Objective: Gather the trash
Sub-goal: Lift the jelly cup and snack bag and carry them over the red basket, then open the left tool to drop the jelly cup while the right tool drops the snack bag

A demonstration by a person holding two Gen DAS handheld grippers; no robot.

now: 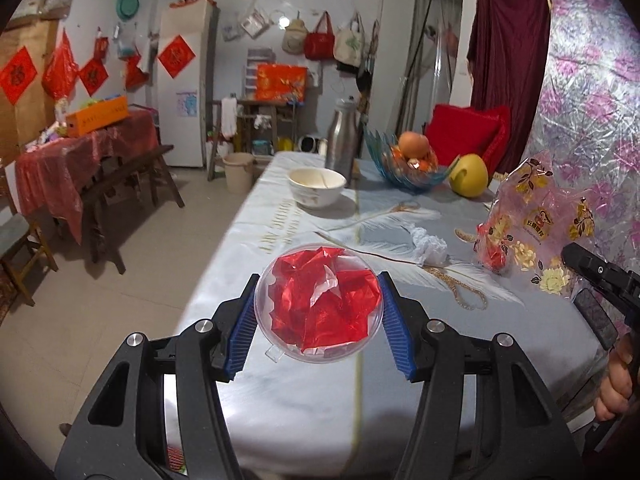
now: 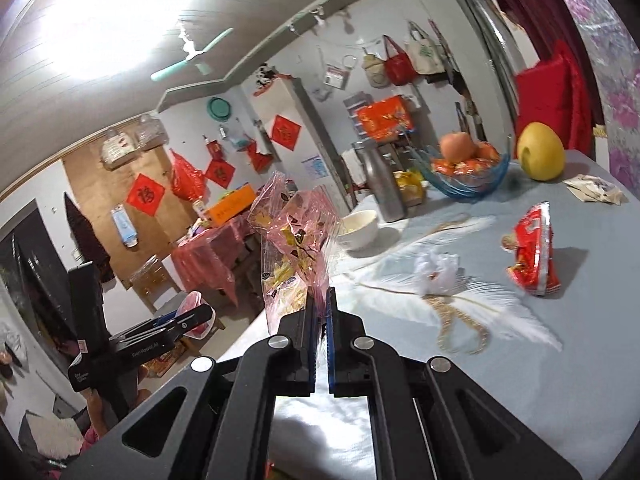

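While a round clear plastic container (image 1: 320,303) stuffed with crinkled red cellophane (image 1: 324,300) is clamped between the ribbed blue pads (image 1: 394,334) of the left gripper (image 1: 319,326), a thin pink floral film bag (image 2: 294,236) is pinched upright in the pressed-together right gripper (image 2: 320,344). Both are held over the pale grey tablecloth (image 2: 540,360). A crumpled white tissue (image 2: 436,270) and a flattened red foil wrapper (image 2: 534,252) are seen lying apart on it.

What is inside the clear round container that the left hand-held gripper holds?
The clear round container holds crumpled red wrappers with a bit of white plastic among them. Anything beneath the red layer is covered and cannot be seen.
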